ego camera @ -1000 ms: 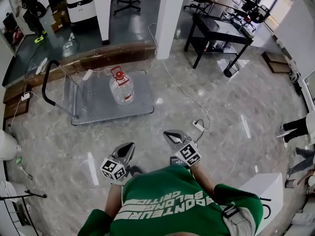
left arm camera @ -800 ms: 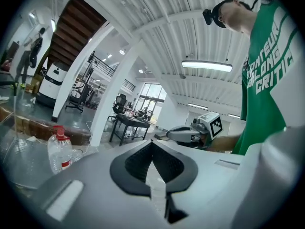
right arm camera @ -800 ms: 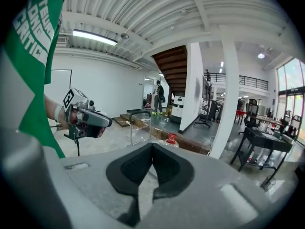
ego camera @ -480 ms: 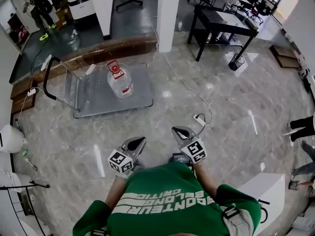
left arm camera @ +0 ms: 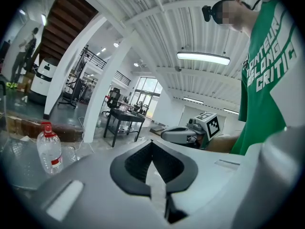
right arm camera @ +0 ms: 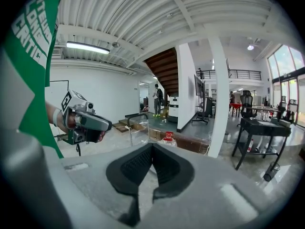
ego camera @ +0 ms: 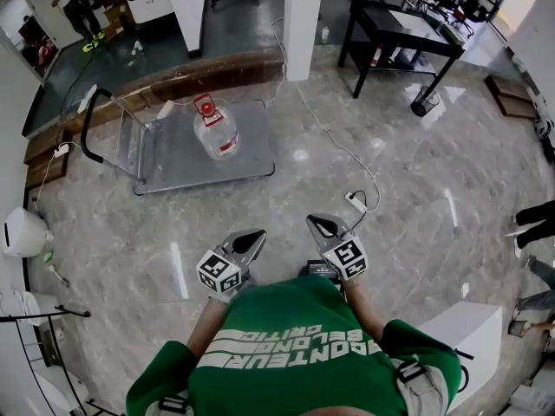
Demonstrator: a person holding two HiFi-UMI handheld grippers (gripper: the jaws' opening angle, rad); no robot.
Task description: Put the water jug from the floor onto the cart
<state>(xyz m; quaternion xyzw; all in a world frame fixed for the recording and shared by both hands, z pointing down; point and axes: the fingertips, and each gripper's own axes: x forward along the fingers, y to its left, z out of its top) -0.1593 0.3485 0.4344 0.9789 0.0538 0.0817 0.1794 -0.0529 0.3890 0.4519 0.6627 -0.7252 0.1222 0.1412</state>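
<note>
The clear water jug with a red cap stands upright on the grey deck of the flat cart, whose black handle is at the left. Both grippers hang close to my body, well short of the cart. My left gripper is shut with nothing in it, and my right gripper is shut and empty too. In the left gripper view the jug shows at the far left, beyond the closed jaws. From the right gripper's camera only the jug's top peeks just over the closed jaws.
A white power strip with its cable lies on the marble floor right of the grippers. A white pillar and a wooden step stand behind the cart. A black desk is at the upper right, a white box at the lower right.
Both grippers have shifted forward and slightly right in the head view, still shut. The jug has stayed on the cart.
</note>
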